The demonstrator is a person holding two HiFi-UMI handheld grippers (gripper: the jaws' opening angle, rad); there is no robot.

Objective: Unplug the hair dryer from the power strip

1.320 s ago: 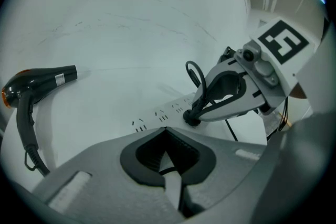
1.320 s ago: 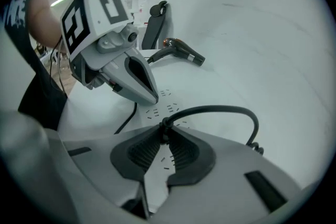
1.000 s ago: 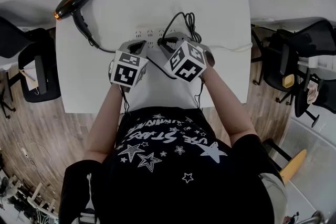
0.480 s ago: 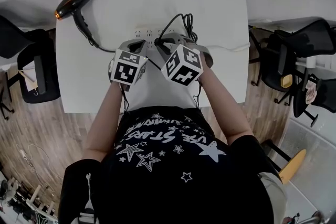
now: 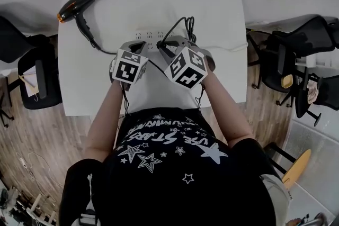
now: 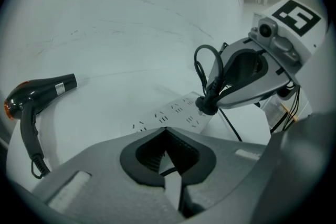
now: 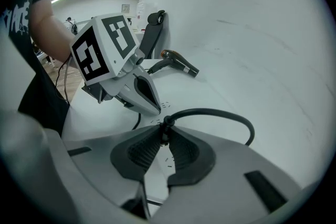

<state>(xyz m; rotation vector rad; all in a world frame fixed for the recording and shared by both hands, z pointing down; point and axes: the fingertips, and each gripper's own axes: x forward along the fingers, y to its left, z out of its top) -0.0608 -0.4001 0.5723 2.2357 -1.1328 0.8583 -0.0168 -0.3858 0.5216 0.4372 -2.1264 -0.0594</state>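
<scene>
Right in the pull-out step here. The right gripper (image 7: 162, 132) is clenched on the black plug (image 7: 166, 123), right where its cord (image 7: 223, 113) comes in, and that plug sits at the strip's 3 o'clock end. The power strip (image 5: 150, 35) lies across the middle of the white table (image 5: 217, 13), at 12 o'clock from both grippers. The left gripper (image 6: 166, 131) has its tips closed together with nothing pinched that I can see. It looks to be bearing down on the strip's 9 o'clock end to pin it, though the contact itself is hidden. The hair dryer (image 5: 80, 1) is lying on its side way off at 10 o'clock, near the table corner. Can't tell if the prongs are clear of the socket yet. My guess for the next move: pull the plug straight up with no sideways wiggle, keep the strip held down so it doesn't lift along, then carry the plug clear
</scene>
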